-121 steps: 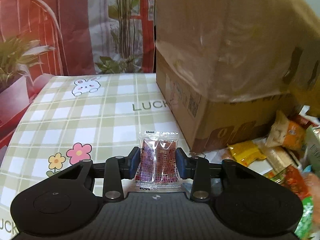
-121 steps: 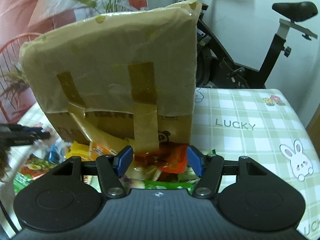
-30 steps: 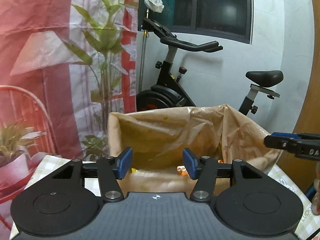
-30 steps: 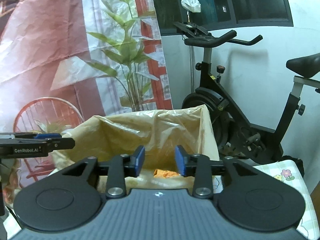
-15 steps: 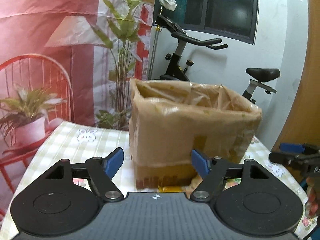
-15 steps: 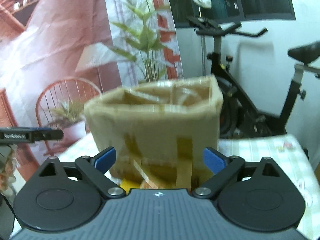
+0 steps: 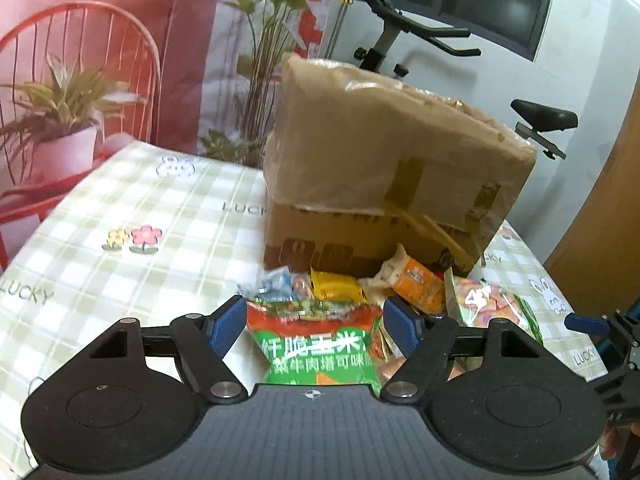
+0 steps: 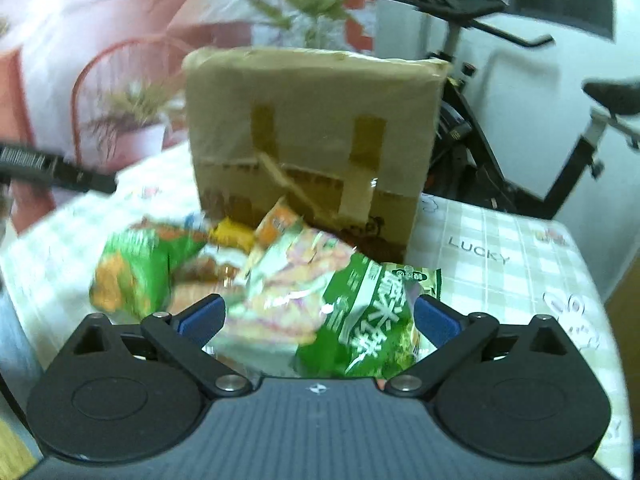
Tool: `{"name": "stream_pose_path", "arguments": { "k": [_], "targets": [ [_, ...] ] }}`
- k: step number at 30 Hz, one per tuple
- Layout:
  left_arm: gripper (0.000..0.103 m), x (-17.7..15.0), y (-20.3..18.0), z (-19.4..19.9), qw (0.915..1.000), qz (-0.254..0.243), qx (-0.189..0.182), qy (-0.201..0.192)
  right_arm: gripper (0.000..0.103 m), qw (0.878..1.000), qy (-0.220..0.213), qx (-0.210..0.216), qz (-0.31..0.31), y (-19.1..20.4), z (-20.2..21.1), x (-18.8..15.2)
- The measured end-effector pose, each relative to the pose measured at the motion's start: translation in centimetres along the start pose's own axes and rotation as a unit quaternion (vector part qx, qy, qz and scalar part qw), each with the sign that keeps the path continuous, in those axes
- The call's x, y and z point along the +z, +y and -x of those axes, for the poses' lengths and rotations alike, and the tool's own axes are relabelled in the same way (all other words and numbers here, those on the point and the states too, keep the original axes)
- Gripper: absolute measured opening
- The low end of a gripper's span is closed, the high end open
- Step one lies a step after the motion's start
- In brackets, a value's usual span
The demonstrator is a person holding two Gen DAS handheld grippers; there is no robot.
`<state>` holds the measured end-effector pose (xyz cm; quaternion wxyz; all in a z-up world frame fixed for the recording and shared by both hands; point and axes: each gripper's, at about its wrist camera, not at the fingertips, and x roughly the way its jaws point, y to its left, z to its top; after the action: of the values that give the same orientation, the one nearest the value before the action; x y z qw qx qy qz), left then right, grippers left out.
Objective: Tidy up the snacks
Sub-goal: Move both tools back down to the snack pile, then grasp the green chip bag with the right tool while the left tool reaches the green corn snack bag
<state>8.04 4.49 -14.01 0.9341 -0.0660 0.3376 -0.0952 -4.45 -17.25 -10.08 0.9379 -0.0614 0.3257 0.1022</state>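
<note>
A: Blue-padded left gripper, jaws spread wide, nothing clamped. Lined up either side of green corn snack bag, pads apart from the foil. Likely positioned for a pinch across the bag's width.

B: Right gripper likewise wide, empty. Straddling green-and-clear noodle packet lying tilted on the heap. Contact with pads: cannot tell, view blurred.

A: Outward from left gripper: yellow packet, orange-and-white packet, small blue-wrapped sweets. All heaped loose on the surface, pressed up against the foot of the cardboard box. Right-hand tool's blue tip visible at far right edge of left view.

B: Same heap from right view: second green bag at left, badly smeared. Box directly behind, upright, top lined with taped-down plastic film, tape strips down the front wall. Film presumably folded over the rim to keep the opening wide for drops.

A: Box interior hidden from both angles; fill level unknown. Judging by the heap outside, sorting far from finished.

B: Both bags puffy and slick. Grip near the sealed edge probably safer than across the air-filled middle. Risk: neighbouring packets dragged along, or a bag popping out of the pads on lift.

A: Beyond surface: exercise bike, red chair backdrop. Not relevant.
</note>
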Motion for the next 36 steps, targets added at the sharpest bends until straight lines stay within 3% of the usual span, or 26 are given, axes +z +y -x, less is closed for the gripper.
{"name": "stream_pose_path", "arguments": {
  "k": [4,13,20,27,36],
  "targets": [
    [0.077,-0.5,-0.3,-0.4,1.0,-0.006,-0.004,0.005,0.102,0.999,0.014,-0.008,0.047,0.8,-0.2,-0.9],
    [0.077,-1.0,-0.4,-0.6,0.9999,-0.007,-0.012,0.01,0.102,0.994,0.062,-0.028,0.08,0.3,-2.3,-1.9],
    [0.077,-1.2,-0.3,-0.6,0.9998,-0.008,-0.01,0.012,0.102,0.993,0.063,-0.025,0.099,0.5,-4.4,-1.2],
    [0.077,-1.4,-0.1,-0.7,0.9998,-0.008,-0.009,0.013,0.103,0.985,0.05,-0.032,0.16,2.2,-5.7,-0.6],
    [0.076,-1.7,-0.4,-1.2,0.9998,-0.012,-0.008,0.017,0.103,0.986,0.048,-0.04,0.157,2.3,-8.1,-0.4]
  ]
}}
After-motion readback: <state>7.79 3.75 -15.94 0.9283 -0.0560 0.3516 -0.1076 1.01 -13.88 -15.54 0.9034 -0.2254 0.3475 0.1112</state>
